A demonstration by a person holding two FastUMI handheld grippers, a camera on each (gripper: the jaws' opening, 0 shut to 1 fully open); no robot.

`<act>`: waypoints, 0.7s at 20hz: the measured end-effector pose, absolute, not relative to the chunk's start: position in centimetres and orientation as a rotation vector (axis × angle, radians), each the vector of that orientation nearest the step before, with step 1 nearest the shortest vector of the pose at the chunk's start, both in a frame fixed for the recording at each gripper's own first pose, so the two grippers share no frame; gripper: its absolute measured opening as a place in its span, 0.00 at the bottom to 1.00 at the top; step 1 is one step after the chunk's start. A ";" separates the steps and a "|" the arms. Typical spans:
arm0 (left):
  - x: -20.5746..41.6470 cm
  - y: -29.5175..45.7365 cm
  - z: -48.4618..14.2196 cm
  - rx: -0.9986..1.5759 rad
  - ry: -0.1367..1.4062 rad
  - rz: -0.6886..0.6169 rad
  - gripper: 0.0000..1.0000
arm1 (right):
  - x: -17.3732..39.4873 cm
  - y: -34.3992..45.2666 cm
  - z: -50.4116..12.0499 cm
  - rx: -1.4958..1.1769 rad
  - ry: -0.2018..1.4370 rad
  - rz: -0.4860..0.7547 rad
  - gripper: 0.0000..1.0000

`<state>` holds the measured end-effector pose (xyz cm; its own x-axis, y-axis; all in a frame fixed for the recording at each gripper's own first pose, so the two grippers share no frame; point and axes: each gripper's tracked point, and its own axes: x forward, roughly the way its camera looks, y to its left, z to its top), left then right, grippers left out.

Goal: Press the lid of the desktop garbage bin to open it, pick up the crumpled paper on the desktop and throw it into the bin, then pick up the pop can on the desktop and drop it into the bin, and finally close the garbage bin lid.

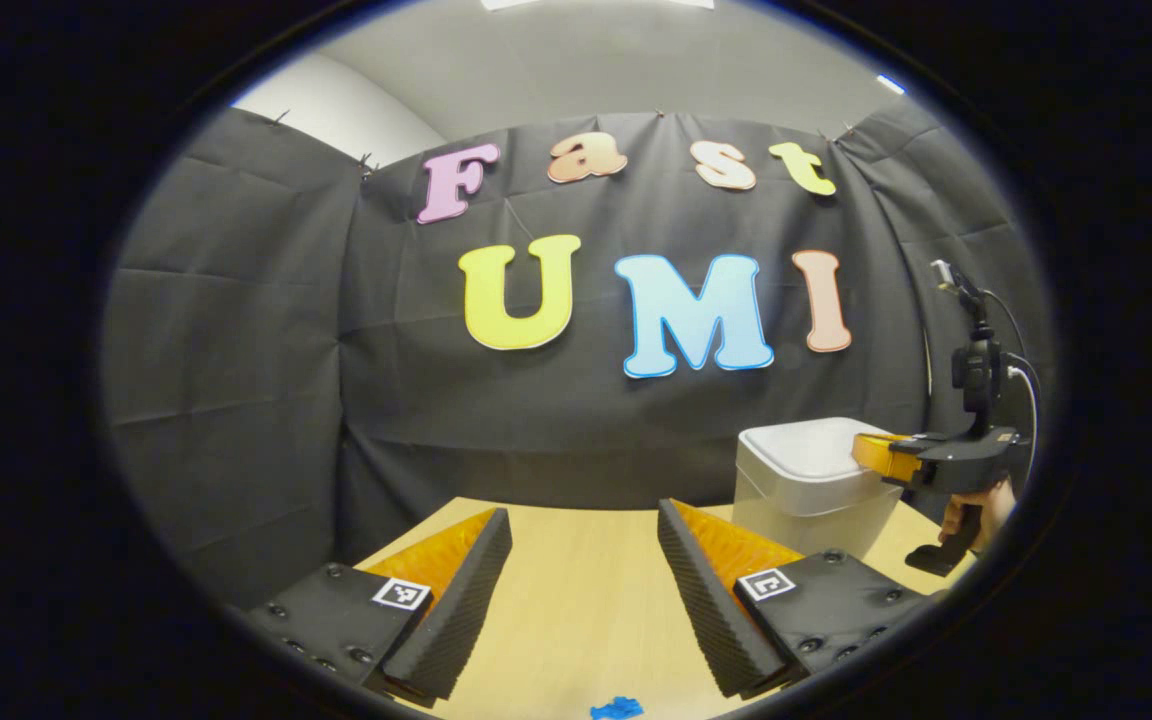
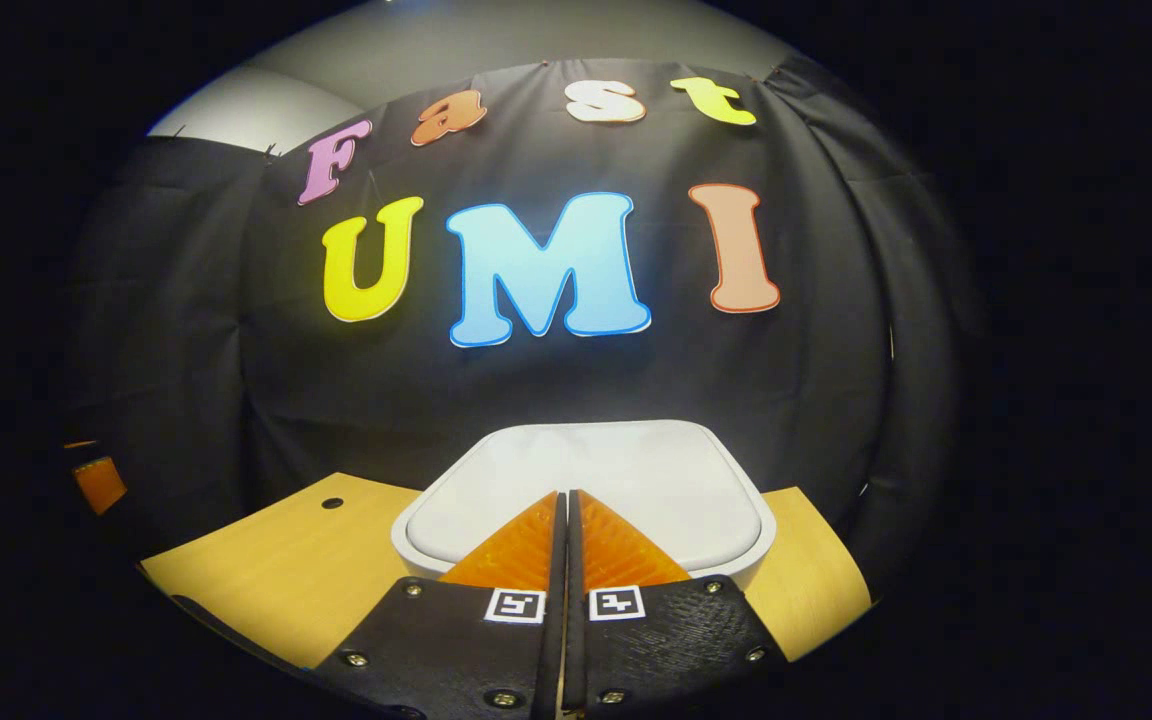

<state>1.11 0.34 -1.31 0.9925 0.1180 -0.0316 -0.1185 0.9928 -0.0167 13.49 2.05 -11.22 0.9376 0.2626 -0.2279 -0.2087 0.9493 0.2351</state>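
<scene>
The white desktop bin (image 1: 806,500) stands at the right of the wooden table (image 1: 576,590) with its lid (image 2: 586,475) down. In the right gripper view my right gripper (image 2: 567,497) is shut with nothing between its fingers, and its tips are over the middle of the lid; whether they touch it I cannot tell. The left gripper view shows that same right gripper (image 1: 871,452) over the bin top, held by a hand (image 1: 981,515). My left gripper (image 1: 584,512) stands open and empty above the table, left of the bin. A small blue crumpled scrap (image 1: 616,709) lies just below it.
The black cloth wall hangs close behind the table and bin. A small round hole (image 2: 332,502) sits in the table top left of the bin. The table's right edge (image 2: 836,590) runs close beside the bin.
</scene>
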 end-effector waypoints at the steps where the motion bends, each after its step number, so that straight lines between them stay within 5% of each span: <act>1: 1.0 0.2 -1.3 -0.021 0.030 0.118 1.00 | 13.5 2.1 -11.3 0.207 0.261 0.241 0.02; 14: -1.2 0.1 1.2 -0.038 -0.048 0.153 1.00 | 13.5 1.4 -9.6 0.105 0.271 0.231 0.01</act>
